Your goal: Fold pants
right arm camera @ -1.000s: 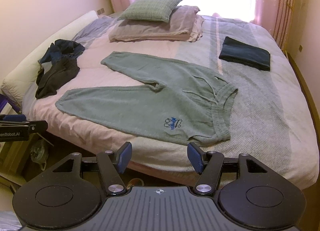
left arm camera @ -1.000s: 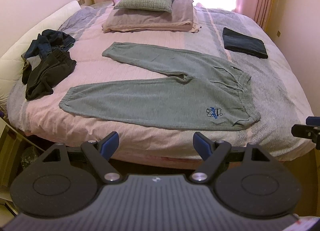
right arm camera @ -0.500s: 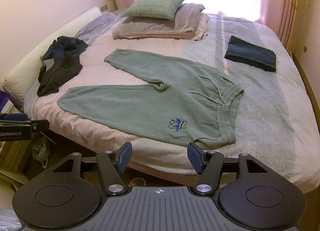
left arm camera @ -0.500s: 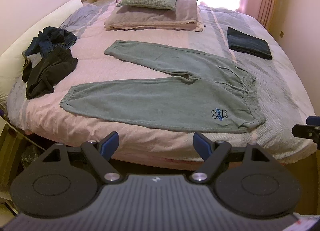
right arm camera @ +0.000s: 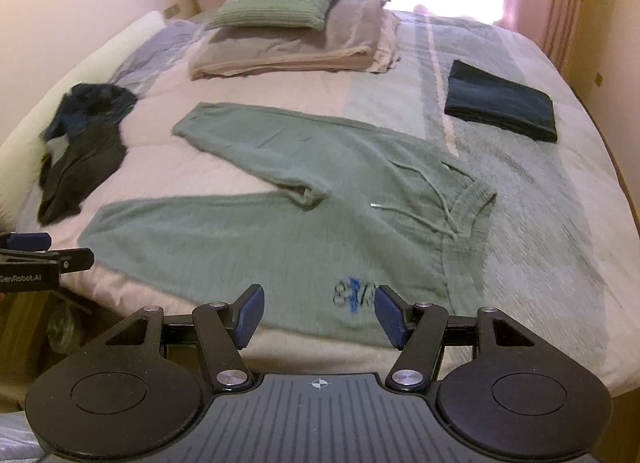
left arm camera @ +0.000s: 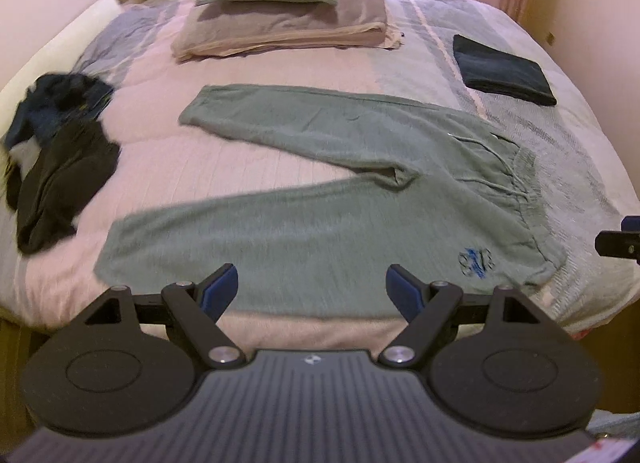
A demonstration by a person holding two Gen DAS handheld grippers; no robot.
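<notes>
Grey-green sweatpants (left arm camera: 320, 223) (right arm camera: 280, 235) lie flat on the bed, legs spread to the left, waistband to the right, a blue logo (left arm camera: 474, 262) (right arm camera: 354, 290) near the front edge. My left gripper (left arm camera: 312, 289) is open above the near leg at the bed's front edge, holding nothing. My right gripper (right arm camera: 319, 313) is open just in front of the logo, also empty. Each gripper shows at the side edge of the other's view.
A heap of dark clothes (left arm camera: 60, 151) (right arm camera: 84, 143) lies at the bed's left. A folded dark garment (left arm camera: 504, 71) (right arm camera: 500, 107) sits at the right. Stacked pillows (left arm camera: 280, 11) (right arm camera: 292, 35) are at the head. Walls and curtains flank the bed.
Both grippers have moved forward and closer to the bed; the pants now fill more of each view. Both stay open.
</notes>
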